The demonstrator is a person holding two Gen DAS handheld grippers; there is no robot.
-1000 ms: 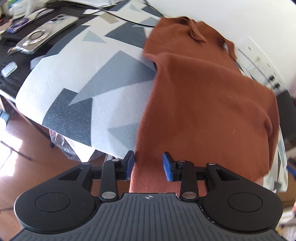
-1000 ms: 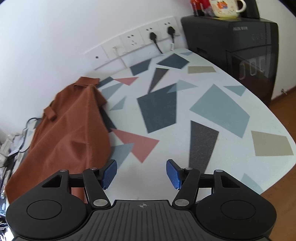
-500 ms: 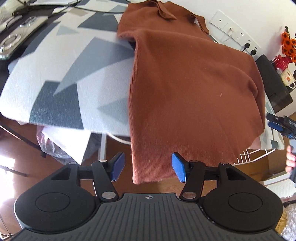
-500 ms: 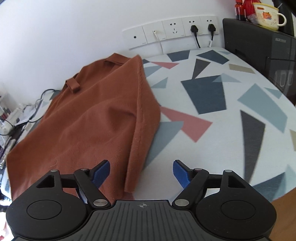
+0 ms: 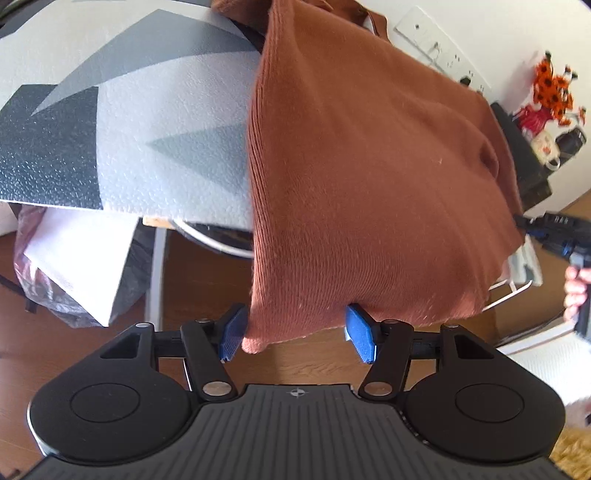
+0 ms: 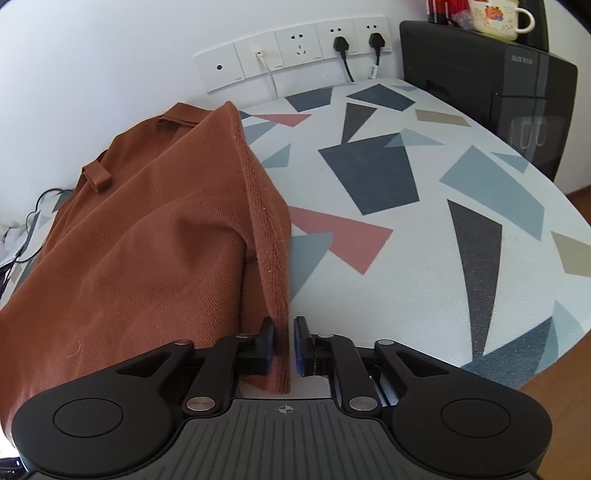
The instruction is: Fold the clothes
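A rust-brown knit sweater (image 5: 362, 166) lies over the patterned table (image 5: 129, 122), its hem hanging off the near edge. My left gripper (image 5: 295, 336) is open, and the hem's lower left corner hangs between its blue pads without being pinched. In the right wrist view the sweater (image 6: 140, 236) is bunched on the table's left part. My right gripper (image 6: 284, 347) is shut on the sweater's ribbed edge and lifts it into a ridge. The right gripper also shows at the right edge of the left wrist view (image 5: 554, 229).
A black appliance (image 6: 491, 85) with a mug (image 6: 495, 18) on top stands at the table's far right. Wall sockets with plugs (image 6: 295, 51) are behind the table. Cables (image 6: 22, 229) lie at the far left. A plastic bag (image 5: 66, 273) sits on the floor under the table.
My right gripper moved left onto the sweater's edge and shut on it. My left gripper opened wider and came closer, so the hanging hem corner now sits between its pads.
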